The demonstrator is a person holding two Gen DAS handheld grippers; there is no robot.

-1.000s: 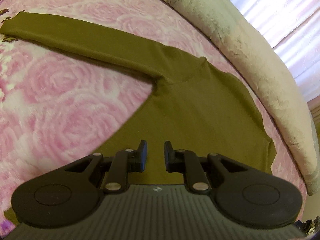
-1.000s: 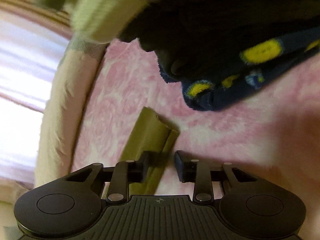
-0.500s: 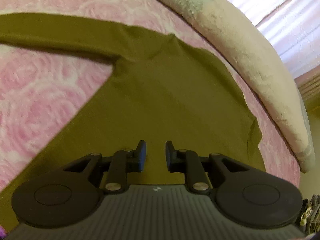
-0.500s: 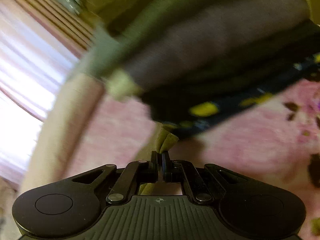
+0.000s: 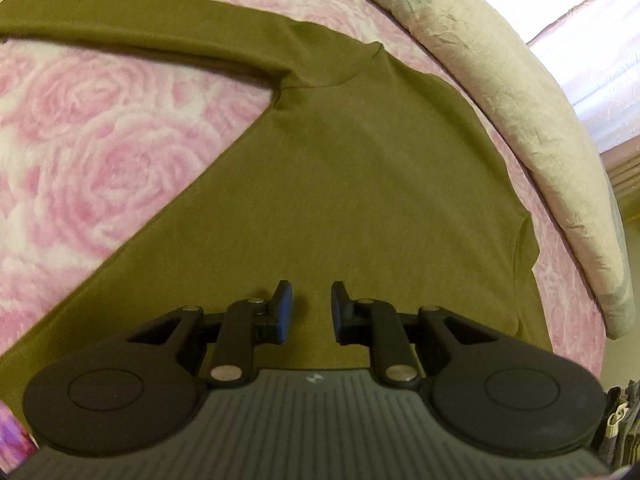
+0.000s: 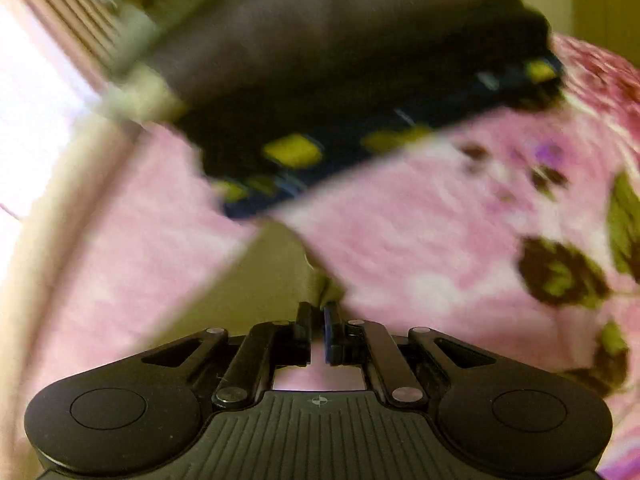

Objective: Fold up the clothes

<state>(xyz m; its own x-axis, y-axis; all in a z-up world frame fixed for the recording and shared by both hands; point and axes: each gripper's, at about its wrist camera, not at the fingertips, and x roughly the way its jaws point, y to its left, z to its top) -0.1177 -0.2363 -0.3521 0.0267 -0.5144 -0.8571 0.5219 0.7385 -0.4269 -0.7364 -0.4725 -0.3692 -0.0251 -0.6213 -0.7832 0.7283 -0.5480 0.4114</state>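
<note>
Olive long-sleeve top (image 5: 352, 184) lies spread flat on pink rose-print bedcover (image 5: 100, 152), torso running straight ahead of left gripper (image 5: 310, 307), collar at the far end. One sleeve (image 5: 132, 24) stretches out to the left across the cover, long axis roughly crosswise to the torso. Left gripper hovers low over the lower torso, fingers apart, nothing between them. Right gripper (image 6: 317, 322) has its fingers pressed nearly together on a bit of olive cloth (image 6: 276, 276), likely the other sleeve's end; that view is motion-blurred, so the exact hold is hard to read. Dark blue fleece with yellow spots (image 6: 304, 152) lies just beyond on the same cover. Beige quilt (image 5: 532, 128) borders the top's right side.

Key relation: the pinched cloth sits to the top's right, torso centreline lies toward the left gripper. Judgement: carrying that sleeve inward across the torso looks plausible, right gripper being the one with a hold; the outstretched left sleeve is nearer the left gripper.
</note>
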